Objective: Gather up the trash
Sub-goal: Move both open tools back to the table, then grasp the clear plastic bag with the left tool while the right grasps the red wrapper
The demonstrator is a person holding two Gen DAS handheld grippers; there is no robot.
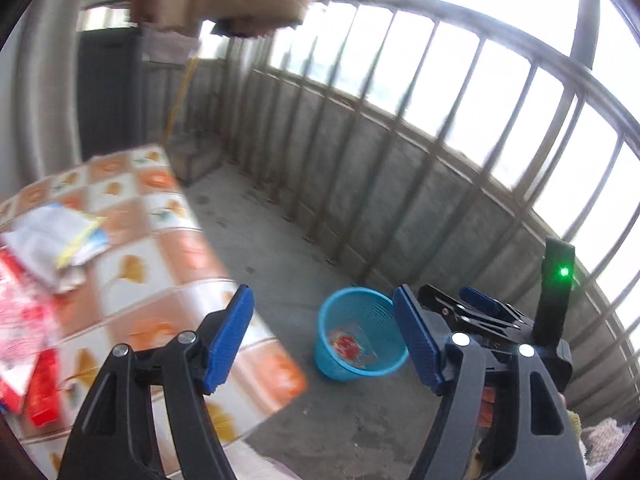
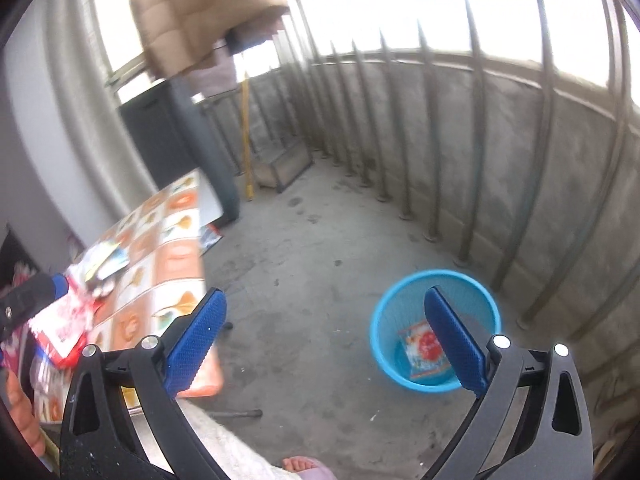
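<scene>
A blue plastic bin [image 1: 354,334] stands on the concrete floor with a red and white wrapper [image 1: 352,347] inside; it also shows in the right wrist view [image 2: 434,328], with the wrapper [image 2: 424,350] at its bottom. My left gripper [image 1: 324,344] is open and empty, near the table edge. My right gripper [image 2: 324,344] is open and empty, above the floor beside the bin; it also shows in the left wrist view [image 1: 476,304]. Red and white wrappers [image 1: 24,320] and a white crumpled packet [image 1: 56,240] lie on the table [image 1: 160,240].
The table has an orange patterned cloth. A metal railing [image 1: 440,120] on a low concrete wall runs along the right. A brown jacket [image 2: 200,12] hangs overhead. A yellow-handled pole [image 2: 246,140] and a small stool [image 2: 284,168] stand in the far corner. A bare foot [image 2: 300,466] is below.
</scene>
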